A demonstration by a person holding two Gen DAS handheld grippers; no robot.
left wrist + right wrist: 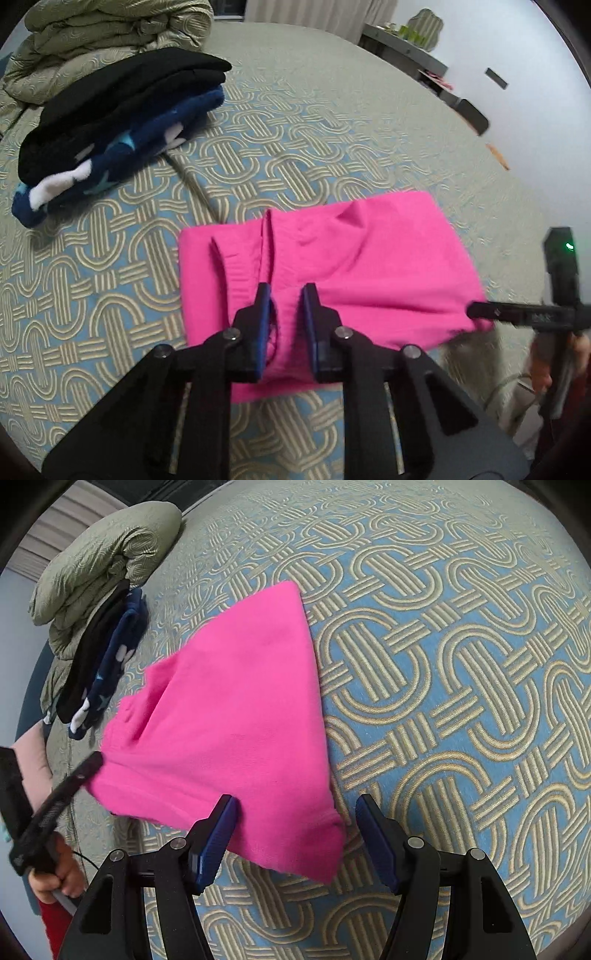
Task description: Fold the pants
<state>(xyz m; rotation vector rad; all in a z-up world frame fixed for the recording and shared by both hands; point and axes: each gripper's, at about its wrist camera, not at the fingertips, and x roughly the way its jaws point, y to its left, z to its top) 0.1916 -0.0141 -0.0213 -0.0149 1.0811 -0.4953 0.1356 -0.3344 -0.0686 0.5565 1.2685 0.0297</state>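
Observation:
The pink pants [332, 266] lie folded into a compact bundle on the patterned bedspread, also in the right wrist view [229, 720]. My left gripper [287, 295] has its jaws a narrow gap apart with a fold of the waistband edge between them; a firm pinch cannot be told. It shows as a dark bar at the bundle's left corner in the right wrist view [79, 771]. My right gripper [295, 808] is open, its jaws straddling the bundle's near corner; its tip touches the bundle's right edge in the left wrist view [480, 308].
A stack of folded clothes, black on top of navy star-print fleece [110, 125], sits to the far left, also in the right wrist view [99, 664]. A rolled green quilt [92, 33] lies behind it. The bedspread [461, 664] stretches right. Furniture [417, 48] stands beyond the bed.

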